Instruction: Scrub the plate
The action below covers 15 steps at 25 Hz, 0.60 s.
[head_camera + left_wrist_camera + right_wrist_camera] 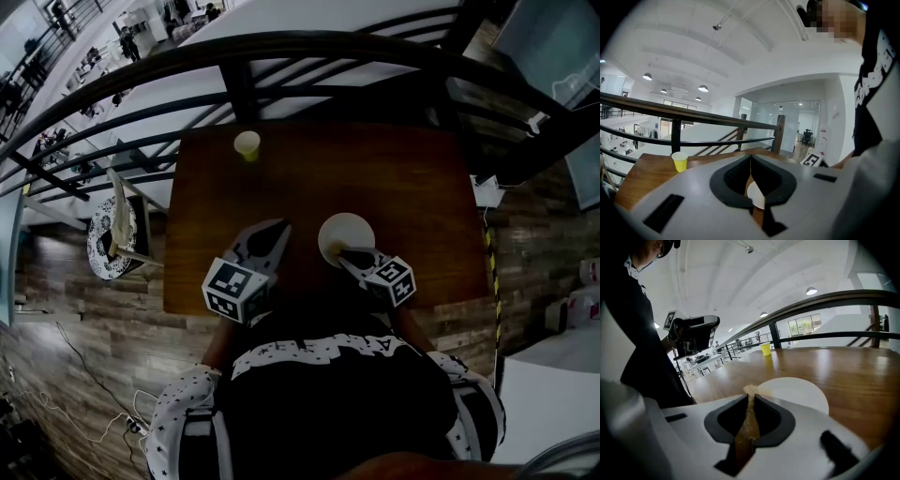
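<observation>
Since the head view looks steeply down, it lays the whole scene out: a round white plate (346, 236) sits flat on the near half of a dark brown wooden table (412, 178), with a small yellow cup (247, 144) well apart at the far edge. The right gripper (345, 253) reaches to the plate's near rim, while the left gripper (280, 230) hovers just beside the plate on its left, not touching it. From the left gripper view, the jaws meet in a closed line with nothing between them; a slice of the plate (756, 195) shows through the opening below them, and the cup (680, 161) stands further off on the left. From the right gripper view, the jaws are clamped on a thin tan-brown pad (749, 414), whose fuzzy pale tip pokes out at the plate's (794, 393) near edge; whether it actually touches I cannot tell. The plate looks thin, light and smooth, possibly a disposable one, so I'd expect it to skate on the polished wood under any sideways rubbing, and to flex if pressed hard. The rim on the left side, clear of the pad, seems the sensible place for the empty gripper to pin or pinch it.
</observation>
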Motion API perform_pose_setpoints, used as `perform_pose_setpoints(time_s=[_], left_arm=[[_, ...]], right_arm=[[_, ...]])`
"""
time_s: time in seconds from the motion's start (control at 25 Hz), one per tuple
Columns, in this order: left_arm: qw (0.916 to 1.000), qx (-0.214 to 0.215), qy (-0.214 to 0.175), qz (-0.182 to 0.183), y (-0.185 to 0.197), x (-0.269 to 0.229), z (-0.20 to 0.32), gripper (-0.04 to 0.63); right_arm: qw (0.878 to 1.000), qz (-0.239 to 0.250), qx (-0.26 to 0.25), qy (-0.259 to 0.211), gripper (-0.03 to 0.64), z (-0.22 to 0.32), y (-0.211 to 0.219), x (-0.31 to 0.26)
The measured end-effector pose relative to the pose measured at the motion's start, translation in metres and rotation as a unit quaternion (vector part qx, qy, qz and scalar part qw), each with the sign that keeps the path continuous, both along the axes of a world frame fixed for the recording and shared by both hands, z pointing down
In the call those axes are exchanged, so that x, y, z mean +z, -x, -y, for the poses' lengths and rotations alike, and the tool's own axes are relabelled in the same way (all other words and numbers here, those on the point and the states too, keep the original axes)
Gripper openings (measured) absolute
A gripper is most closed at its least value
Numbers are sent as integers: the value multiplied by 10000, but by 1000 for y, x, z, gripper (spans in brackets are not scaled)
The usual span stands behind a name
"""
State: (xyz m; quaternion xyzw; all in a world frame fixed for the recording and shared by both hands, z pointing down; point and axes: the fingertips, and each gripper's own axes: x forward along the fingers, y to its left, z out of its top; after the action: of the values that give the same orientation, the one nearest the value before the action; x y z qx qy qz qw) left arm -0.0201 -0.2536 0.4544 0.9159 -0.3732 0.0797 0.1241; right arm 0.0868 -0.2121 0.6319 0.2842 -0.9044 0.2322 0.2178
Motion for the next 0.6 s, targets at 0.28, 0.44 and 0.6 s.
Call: perform_pose_setpoints(time_s=[0.28, 0.44, 0.6], left_arm=[[10000, -25, -30, 20, 1, -2, 1, 14], [10000, -43, -11, 33, 1, -1, 0, 14], [10000, -59, -6, 47, -1, -1, -1, 14]], right_arm=[[9999, 61, -103, 12, 49, -3, 2, -3], [9998, 134, -108, 41, 49, -8, 2, -3], [9998, 114, -184, 23, 49, -10, 2, -3]])
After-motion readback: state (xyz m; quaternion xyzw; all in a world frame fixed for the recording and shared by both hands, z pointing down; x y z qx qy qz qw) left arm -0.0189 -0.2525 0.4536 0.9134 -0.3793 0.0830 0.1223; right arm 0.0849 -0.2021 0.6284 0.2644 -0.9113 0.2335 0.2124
